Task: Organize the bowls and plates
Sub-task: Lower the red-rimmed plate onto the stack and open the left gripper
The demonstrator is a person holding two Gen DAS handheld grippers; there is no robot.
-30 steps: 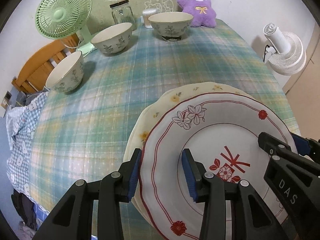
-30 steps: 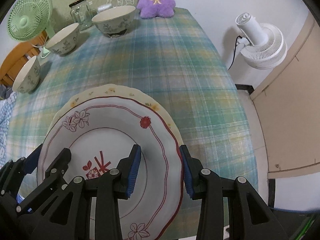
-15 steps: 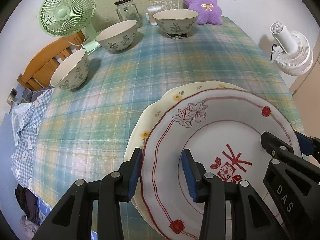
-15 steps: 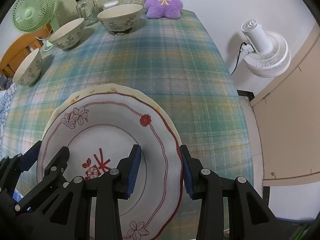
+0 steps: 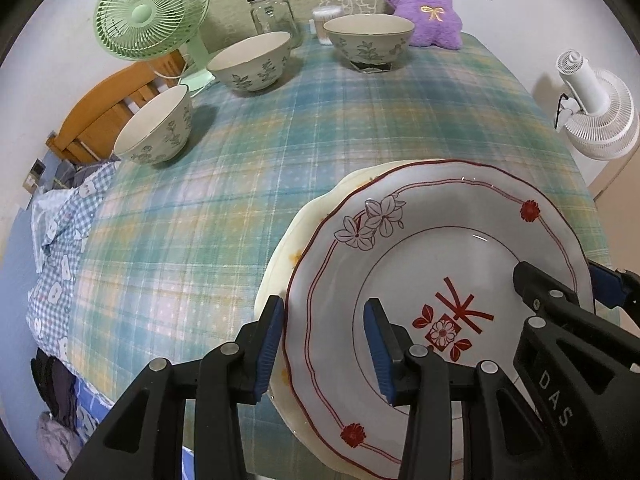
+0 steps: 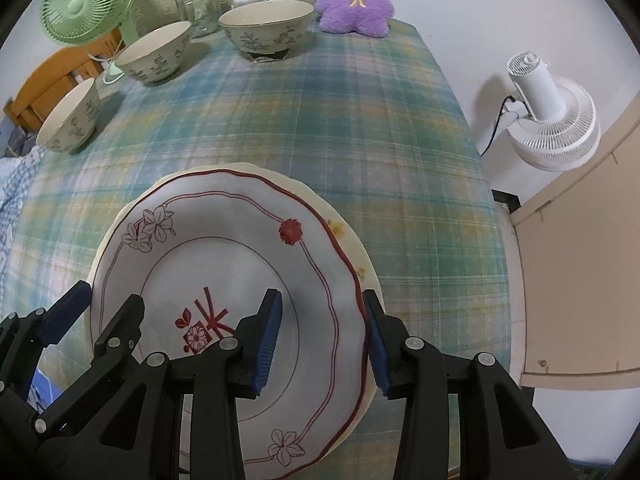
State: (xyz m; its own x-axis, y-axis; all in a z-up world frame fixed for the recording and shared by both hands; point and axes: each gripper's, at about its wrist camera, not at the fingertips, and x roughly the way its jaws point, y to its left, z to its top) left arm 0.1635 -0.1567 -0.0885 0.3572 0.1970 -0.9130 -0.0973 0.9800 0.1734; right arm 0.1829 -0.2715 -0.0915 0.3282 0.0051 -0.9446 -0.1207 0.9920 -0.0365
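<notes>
A white plate with red trim (image 5: pixel 436 264) (image 6: pixel 224 264) is held over a cream plate with yellow flowers (image 5: pixel 280 264) (image 6: pixel 344 236) at the near edge of the plaid table. My left gripper (image 5: pixel 324 340) straddles the white plate's left rim, jaws apart. My right gripper (image 6: pixel 320 328) straddles its right rim, jaws apart. Three floral bowls stand far off: one at the left (image 5: pixel 156 126) (image 6: pixel 70 124), one further back (image 5: pixel 250 60) (image 6: pixel 154 56), one at the back middle (image 5: pixel 368 42) (image 6: pixel 266 30).
A green fan (image 5: pixel 150 12), a glass jar (image 5: pixel 272 14), a small white container (image 5: pixel 326 16) and a purple plush toy (image 5: pixel 424 4) line the table's back. A white fan (image 6: pixel 552 120) stands on the floor right of the table. A wooden chair (image 5: pixel 100 120) is at the left.
Both grippers and the white plate have risen and tilted; the bowls and table's back appear lower and nearer in view. The cream plate shows less beneath the white one.
</notes>
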